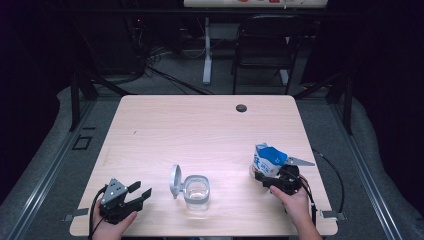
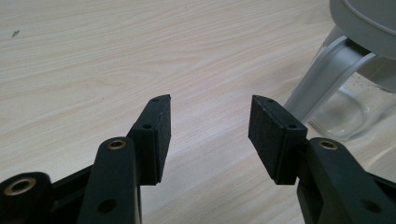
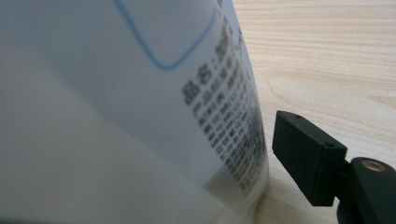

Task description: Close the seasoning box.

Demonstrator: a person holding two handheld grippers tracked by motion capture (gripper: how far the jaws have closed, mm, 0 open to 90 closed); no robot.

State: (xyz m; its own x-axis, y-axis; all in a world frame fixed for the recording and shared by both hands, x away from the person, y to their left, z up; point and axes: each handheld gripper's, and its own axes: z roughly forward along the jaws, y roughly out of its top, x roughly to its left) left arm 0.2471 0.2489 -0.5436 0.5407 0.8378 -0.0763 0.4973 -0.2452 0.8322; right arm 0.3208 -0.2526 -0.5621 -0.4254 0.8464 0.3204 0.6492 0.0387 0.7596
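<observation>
A blue and white milk carton (image 1: 267, 160) stands upright near the table's right front. My right gripper (image 1: 272, 176) is at its base, held by a hand. In the right gripper view the carton's printed side (image 3: 140, 93) is very close, and one black pad (image 3: 303, 154) stands a small gap off it; the other jaw is hidden behind the carton. A clear container (image 1: 196, 189) with its grey lid (image 1: 175, 181) swung up sits at the front middle. My left gripper (image 1: 141, 189) rests at the front left, open and empty (image 2: 210, 105), with the container's hinge (image 2: 327, 74) just beyond its right jaw.
The light wooden table (image 1: 200, 130) has a dark grommet hole (image 1: 241, 108) near its far edge. Beyond it stand a black chair (image 1: 270, 45) and a white desk leg (image 1: 207, 50). Cables trail off the table's right side (image 1: 330, 165).
</observation>
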